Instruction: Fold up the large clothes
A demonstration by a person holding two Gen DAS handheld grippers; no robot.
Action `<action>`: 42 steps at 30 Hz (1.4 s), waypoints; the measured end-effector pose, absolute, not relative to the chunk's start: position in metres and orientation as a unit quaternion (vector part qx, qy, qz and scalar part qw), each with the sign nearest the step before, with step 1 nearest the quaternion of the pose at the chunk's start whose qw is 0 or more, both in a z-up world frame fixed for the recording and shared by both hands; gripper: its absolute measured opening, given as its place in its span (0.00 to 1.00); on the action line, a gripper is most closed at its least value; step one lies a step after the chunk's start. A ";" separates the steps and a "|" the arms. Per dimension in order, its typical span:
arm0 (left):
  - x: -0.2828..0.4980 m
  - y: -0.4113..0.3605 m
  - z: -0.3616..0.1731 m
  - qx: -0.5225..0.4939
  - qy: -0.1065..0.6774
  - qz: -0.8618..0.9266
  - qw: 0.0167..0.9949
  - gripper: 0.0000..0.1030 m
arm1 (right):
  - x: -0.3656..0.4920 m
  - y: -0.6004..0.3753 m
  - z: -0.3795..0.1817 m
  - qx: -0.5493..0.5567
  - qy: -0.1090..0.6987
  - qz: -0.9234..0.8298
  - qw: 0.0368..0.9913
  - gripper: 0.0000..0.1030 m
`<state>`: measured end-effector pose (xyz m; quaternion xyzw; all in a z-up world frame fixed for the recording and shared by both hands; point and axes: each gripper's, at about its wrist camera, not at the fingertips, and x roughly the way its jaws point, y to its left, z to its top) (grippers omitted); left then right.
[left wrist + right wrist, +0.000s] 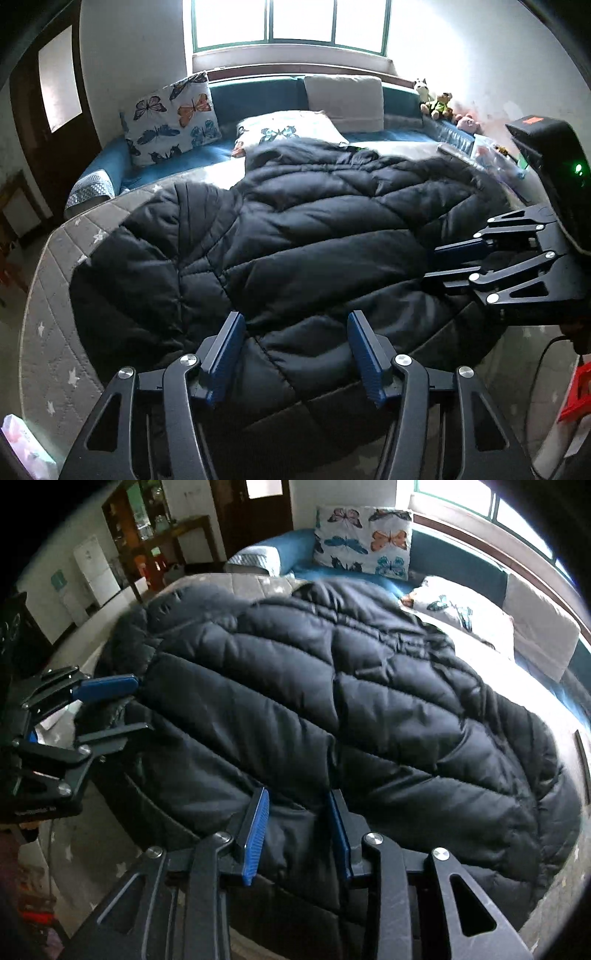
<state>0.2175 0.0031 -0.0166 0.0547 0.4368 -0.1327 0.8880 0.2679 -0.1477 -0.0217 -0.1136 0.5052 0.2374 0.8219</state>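
Both claws hung over the near edge of a black quilted puffer coat (295, 236) spread across a grey star-print mattress (55, 295). Left claw (295, 354) stood with its blue pads apart, coat fabric below them and untouched. Right claw (297, 834) had narrower jaws with a fold of the coat's hem bunched between the pads; whether they pinched it could not be told. Beyond the coat, a butterfly pillow (173, 118) leaned on a blue sofa (255, 92).

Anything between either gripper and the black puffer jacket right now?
Nothing visible. The jacket lies bare on the mattress; its near hem sits between the open left gripper and right gripper fingers.
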 end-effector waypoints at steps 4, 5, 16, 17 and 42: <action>0.217 -0.002 -0.024 0.059 0.443 -0.129 0.885 0.60 | 0.267 -0.144 -0.024 -0.128 0.501 0.233 0.824 0.35; 0.216 -0.001 -0.023 0.054 0.446 -0.130 0.884 0.60 | 0.267 -0.146 -0.021 -0.125 0.502 0.237 0.822 0.35; 0.226 0.006 -0.019 0.031 0.453 -0.138 0.881 0.60 | 0.240 -0.235 0.023 -0.084 0.527 0.180 0.826 0.35; 0.226 0.006 -0.019 0.031 0.453 -0.138 0.880 0.60 | 0.241 -0.245 0.018 -0.084 0.531 0.167 0.826 0.35; 0.236 0.011 -0.022 0.021 0.458 -0.148 0.876 0.60 | 0.337 -0.292 -0.020 0.036 0.535 0.120 0.835 0.35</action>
